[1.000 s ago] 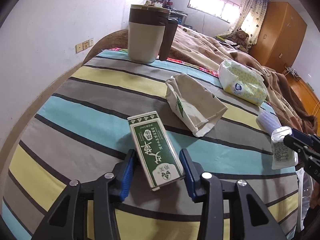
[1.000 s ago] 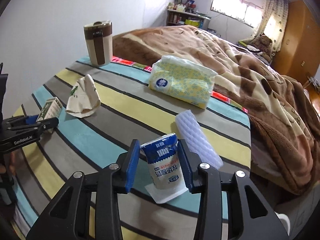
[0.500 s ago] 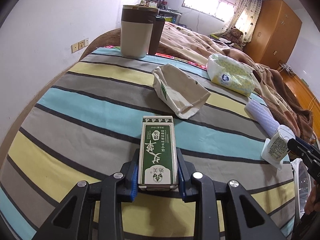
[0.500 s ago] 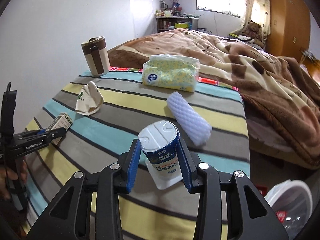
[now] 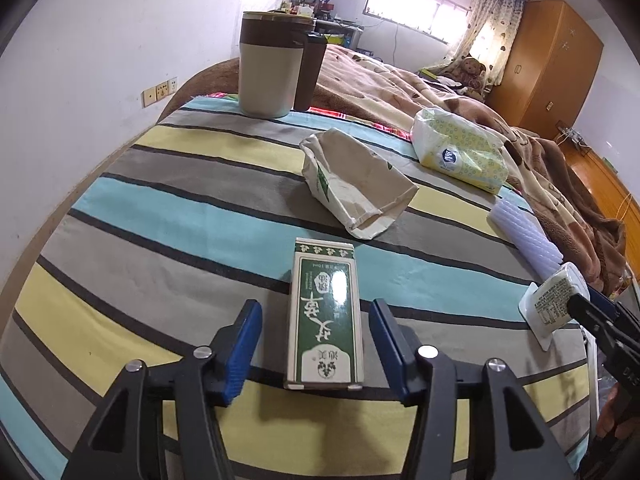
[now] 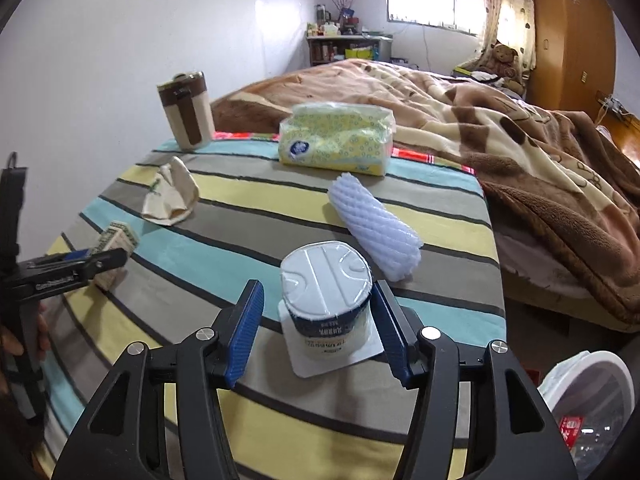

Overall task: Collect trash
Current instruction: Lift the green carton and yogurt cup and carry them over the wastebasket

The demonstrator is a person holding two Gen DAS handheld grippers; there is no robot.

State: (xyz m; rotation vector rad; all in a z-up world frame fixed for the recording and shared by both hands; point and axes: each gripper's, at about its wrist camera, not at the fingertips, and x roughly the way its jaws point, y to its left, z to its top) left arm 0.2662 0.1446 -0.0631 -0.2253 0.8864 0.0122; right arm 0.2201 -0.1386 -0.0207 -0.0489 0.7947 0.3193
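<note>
On the striped table (image 5: 168,216), a green carton (image 5: 325,316) is seen lying flat between the blue pads of the left gripper (image 5: 316,344). Clear gaps are observed on both sides of the carton; the fingers (image 5: 240,348) are parted and have just been opening, with no pad pressing on it. Beyond the carton, a crumpled paper bag (image 5: 356,184) is noted lying on its side, and further beyond that a lidded beige and brown mug (image 5: 270,64) stands upright near the table's far edge. Right of the paper bag, a yellow tissue pack (image 5: 460,152) is recorded near the edge that meets the bed (image 5: 400,80).

Right of the carton, near the table's right edge, a white yogurt cup (image 6: 326,300) is found standing upside down on its square lid flap between the pads of the right gripper (image 6: 318,328). A gap is visible on the left of the cup; on the right, the pad stands just beside it and contact cannot be confirmed. These fingers (image 6: 244,328) have likewise just been opening. Just beyond the cup, a white foam net sleeve (image 6: 372,224) lies on the cloth. Beside the table's near right corner, a white bin (image 6: 588,400) is seen on the floor.
</note>
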